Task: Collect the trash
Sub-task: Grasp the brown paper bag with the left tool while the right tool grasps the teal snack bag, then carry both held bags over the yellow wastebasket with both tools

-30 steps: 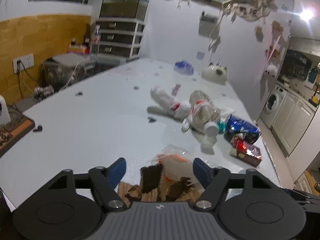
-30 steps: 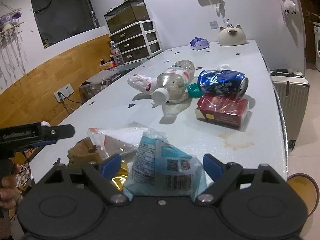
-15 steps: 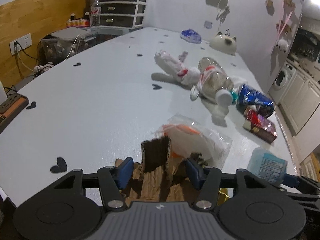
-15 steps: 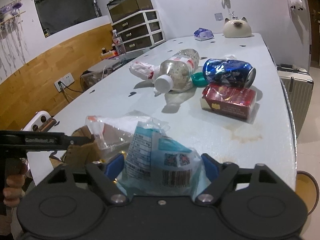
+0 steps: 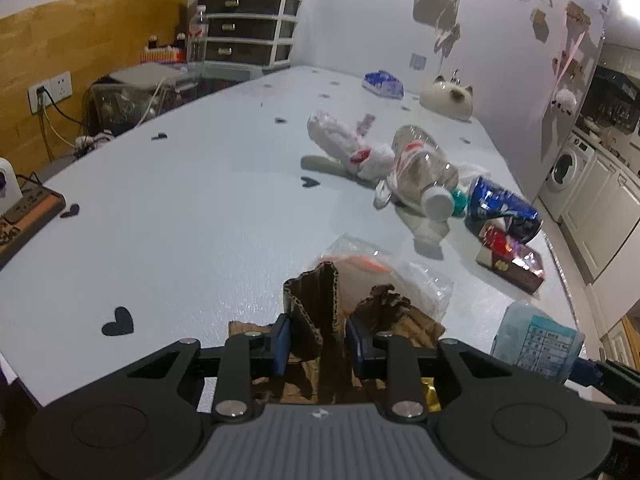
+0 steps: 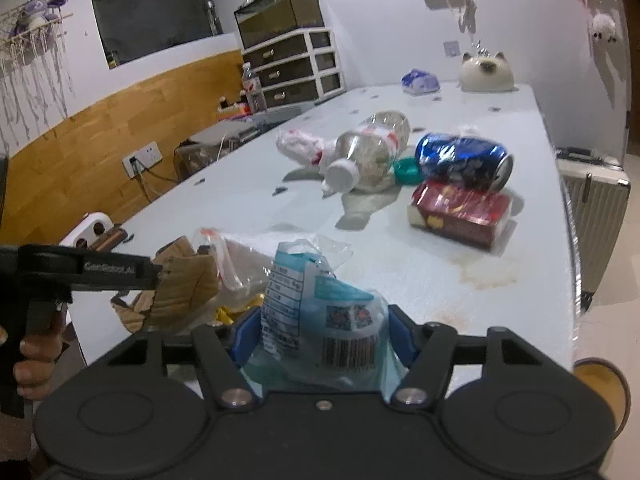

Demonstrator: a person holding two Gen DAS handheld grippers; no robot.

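My left gripper [image 5: 318,340] is shut on a torn piece of brown cardboard [image 5: 314,308] at the table's near edge; it also shows in the right wrist view [image 6: 184,284]. My right gripper [image 6: 320,336] is shut on a light blue plastic packet [image 6: 320,320] with a barcode, also seen in the left wrist view [image 5: 536,338]. A clear plastic bag [image 5: 384,276] lies just beyond the cardboard. Farther on lie a clear bottle [image 6: 372,148], a crushed blue can [image 6: 464,160], a red box [image 6: 460,212], a teal cap [image 6: 406,170] and a white crumpled bag [image 6: 300,144].
The white table [image 5: 180,220] has black heart stickers [image 5: 118,322]. A cat-shaped ceramic [image 6: 486,74] and a blue tissue pack [image 6: 420,80] sit at the far end. A suitcase [image 6: 592,200] stands right of the table. A drawer unit [image 6: 296,68] is behind.
Both grippers have closed: the left one onto the cardboard, the right one onto the blue packet. The left gripper has tilted down towards the table's near edge.
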